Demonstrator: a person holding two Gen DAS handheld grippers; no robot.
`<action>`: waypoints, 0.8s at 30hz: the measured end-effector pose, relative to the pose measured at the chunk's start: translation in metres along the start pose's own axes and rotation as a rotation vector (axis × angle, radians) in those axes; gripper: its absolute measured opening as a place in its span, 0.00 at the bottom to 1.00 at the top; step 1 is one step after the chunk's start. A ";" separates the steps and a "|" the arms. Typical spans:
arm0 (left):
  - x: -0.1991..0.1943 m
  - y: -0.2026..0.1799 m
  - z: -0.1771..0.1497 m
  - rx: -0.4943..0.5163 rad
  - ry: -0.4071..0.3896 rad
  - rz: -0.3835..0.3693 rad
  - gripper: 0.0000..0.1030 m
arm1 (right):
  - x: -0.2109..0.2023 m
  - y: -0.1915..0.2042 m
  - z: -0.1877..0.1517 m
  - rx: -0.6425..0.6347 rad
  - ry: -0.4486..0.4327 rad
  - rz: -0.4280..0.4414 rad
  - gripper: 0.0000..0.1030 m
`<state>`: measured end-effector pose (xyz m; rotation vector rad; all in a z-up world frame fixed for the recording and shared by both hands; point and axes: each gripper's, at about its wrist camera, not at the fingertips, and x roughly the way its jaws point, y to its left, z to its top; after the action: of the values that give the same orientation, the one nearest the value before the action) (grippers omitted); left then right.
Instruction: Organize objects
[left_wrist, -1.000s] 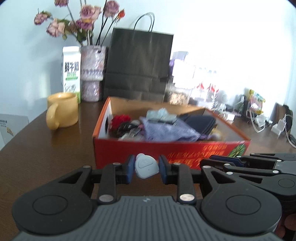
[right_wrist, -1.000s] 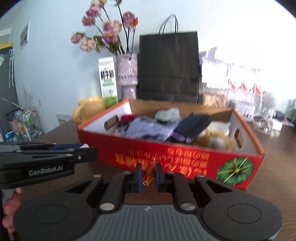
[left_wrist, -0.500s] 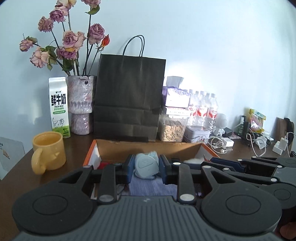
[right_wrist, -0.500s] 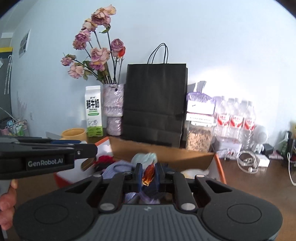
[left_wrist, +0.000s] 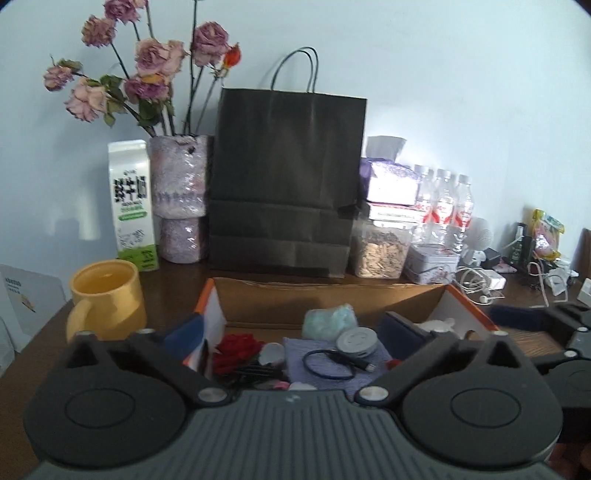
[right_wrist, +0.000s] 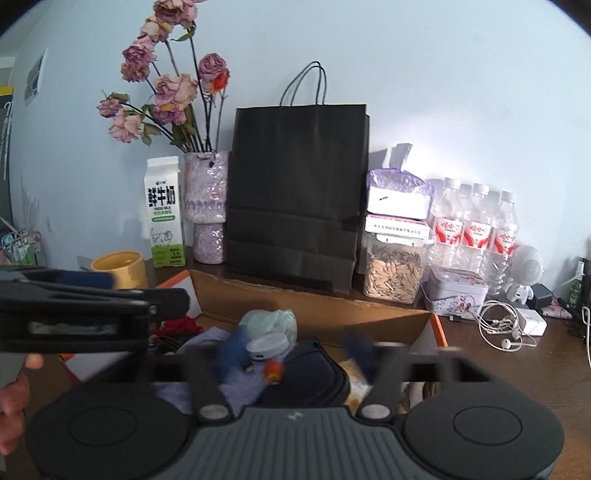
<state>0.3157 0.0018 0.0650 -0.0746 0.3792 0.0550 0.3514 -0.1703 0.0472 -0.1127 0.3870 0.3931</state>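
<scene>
An open red cardboard box holds several small items. My left gripper is open wide above it. A round grey device with a dark cable lies on a purple cloth between the fingers; it also shows in the right wrist view. My right gripper is open and blurred over the box. A small orange item sits free between its fingers above a dark pouch. A red fluffy item and a pale green bundle lie in the box.
Behind the box stand a black paper bag, a vase of dried roses, a milk carton, a yellow mug, a seed jar, water bottles, a tin and earphone cables.
Both grippers rose over the box and opened. The left let go of the grey device, which now lies in the box. The right let go of the orange item.
</scene>
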 end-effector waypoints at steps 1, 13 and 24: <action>-0.001 0.001 -0.001 0.006 0.001 0.001 1.00 | -0.002 -0.001 -0.001 0.002 -0.004 -0.006 1.00; -0.054 0.007 -0.010 0.004 0.012 -0.030 1.00 | -0.061 -0.011 -0.014 0.029 -0.004 -0.023 1.00; -0.137 0.009 -0.052 0.009 0.050 -0.052 1.00 | -0.151 0.007 -0.050 0.058 0.008 0.019 1.00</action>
<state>0.1690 0.0015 0.0676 -0.0771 0.4270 0.0003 0.2029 -0.2257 0.0595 -0.0541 0.4076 0.3995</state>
